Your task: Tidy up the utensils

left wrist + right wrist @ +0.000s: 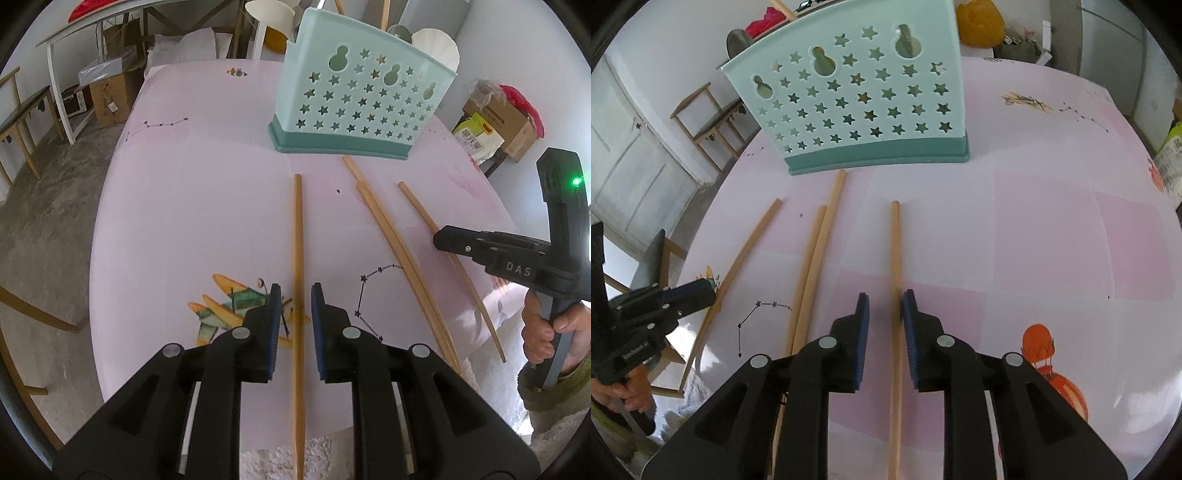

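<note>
Wooden chopsticks lay before holder [354, 99]; left tongs [294, 295] and right tongs [885, 301] each straddled one, slightly open, gripping nothing.

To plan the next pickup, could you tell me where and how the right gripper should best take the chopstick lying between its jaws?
Grip the chopstick mid-shaft, from above, with the right gripper straddling it crosswise. It lies flat and alone on the table, so both sides seem clear for the pads.

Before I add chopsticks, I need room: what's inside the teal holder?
The teal holder shows a metal spoon bowl and white scoop above its rim; lower contents are hidden.
</note>
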A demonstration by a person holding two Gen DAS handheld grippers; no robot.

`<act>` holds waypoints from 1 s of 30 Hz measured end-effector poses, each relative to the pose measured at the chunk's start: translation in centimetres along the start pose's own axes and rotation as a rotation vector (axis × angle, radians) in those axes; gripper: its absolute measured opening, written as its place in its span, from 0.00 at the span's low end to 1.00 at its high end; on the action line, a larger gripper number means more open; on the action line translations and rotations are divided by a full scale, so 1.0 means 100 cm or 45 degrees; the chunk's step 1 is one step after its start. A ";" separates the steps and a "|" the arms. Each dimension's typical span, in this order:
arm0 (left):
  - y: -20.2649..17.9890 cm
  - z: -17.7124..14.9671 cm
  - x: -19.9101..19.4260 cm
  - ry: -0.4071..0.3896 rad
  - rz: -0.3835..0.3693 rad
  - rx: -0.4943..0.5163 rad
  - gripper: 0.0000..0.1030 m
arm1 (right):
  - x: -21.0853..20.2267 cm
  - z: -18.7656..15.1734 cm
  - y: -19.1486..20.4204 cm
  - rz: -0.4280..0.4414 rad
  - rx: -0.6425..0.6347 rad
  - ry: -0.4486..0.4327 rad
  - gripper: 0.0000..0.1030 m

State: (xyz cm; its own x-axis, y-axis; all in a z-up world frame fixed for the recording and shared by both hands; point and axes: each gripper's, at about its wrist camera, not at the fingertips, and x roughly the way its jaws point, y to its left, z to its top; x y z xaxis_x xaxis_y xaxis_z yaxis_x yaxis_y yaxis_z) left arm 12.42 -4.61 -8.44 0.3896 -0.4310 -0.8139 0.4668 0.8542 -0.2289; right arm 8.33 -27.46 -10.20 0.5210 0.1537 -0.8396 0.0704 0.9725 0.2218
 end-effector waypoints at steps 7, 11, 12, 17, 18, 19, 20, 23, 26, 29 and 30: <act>-0.007 0.023 0.009 0.023 0.002 0.066 0.15 | 0.010 0.013 0.014 -0.095 -0.127 -0.020 0.14; -0.012 0.042 0.022 0.039 0.039 0.105 0.15 | 0.014 0.019 0.017 -0.128 -0.151 -0.027 0.06; -0.015 0.045 0.027 0.051 0.058 0.132 0.15 | 0.014 0.020 0.016 -0.127 -0.149 -0.027 0.06; -0.029 0.051 0.045 0.082 0.173 0.240 0.15 | 0.013 0.018 0.012 -0.127 -0.138 -0.035 0.06; -0.031 0.051 0.047 0.074 0.197 0.254 0.15 | 0.013 0.018 0.011 -0.126 -0.135 -0.035 0.06; -0.033 0.052 0.048 0.066 0.212 0.264 0.15 | 0.013 0.019 0.009 -0.126 -0.132 -0.034 0.06; -0.034 0.053 0.049 0.061 0.220 0.262 0.15 | 0.013 0.019 0.008 -0.123 -0.128 -0.035 0.06; -0.034 0.053 0.051 0.049 0.228 0.238 0.10 | 0.012 0.018 0.008 -0.123 -0.121 -0.037 0.06; -0.036 0.052 0.051 0.040 0.240 0.230 0.05 | 0.012 0.018 0.008 -0.125 -0.119 -0.038 0.06; -0.036 0.052 0.051 0.036 0.246 0.224 0.05 | 0.012 0.017 0.008 -0.125 -0.114 -0.039 0.06; -0.036 0.052 0.051 0.034 0.249 0.225 0.05 | 0.012 0.018 0.008 -0.124 -0.112 -0.038 0.06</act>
State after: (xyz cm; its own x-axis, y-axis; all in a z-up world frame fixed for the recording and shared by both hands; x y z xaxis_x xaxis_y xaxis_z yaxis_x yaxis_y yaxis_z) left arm 16.84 -11.44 -8.98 0.4657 -0.2530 -0.8480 0.5171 0.8554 0.0288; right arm 10.49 -26.79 -10.12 0.5408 0.0536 -0.8394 0.0478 0.9944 0.0943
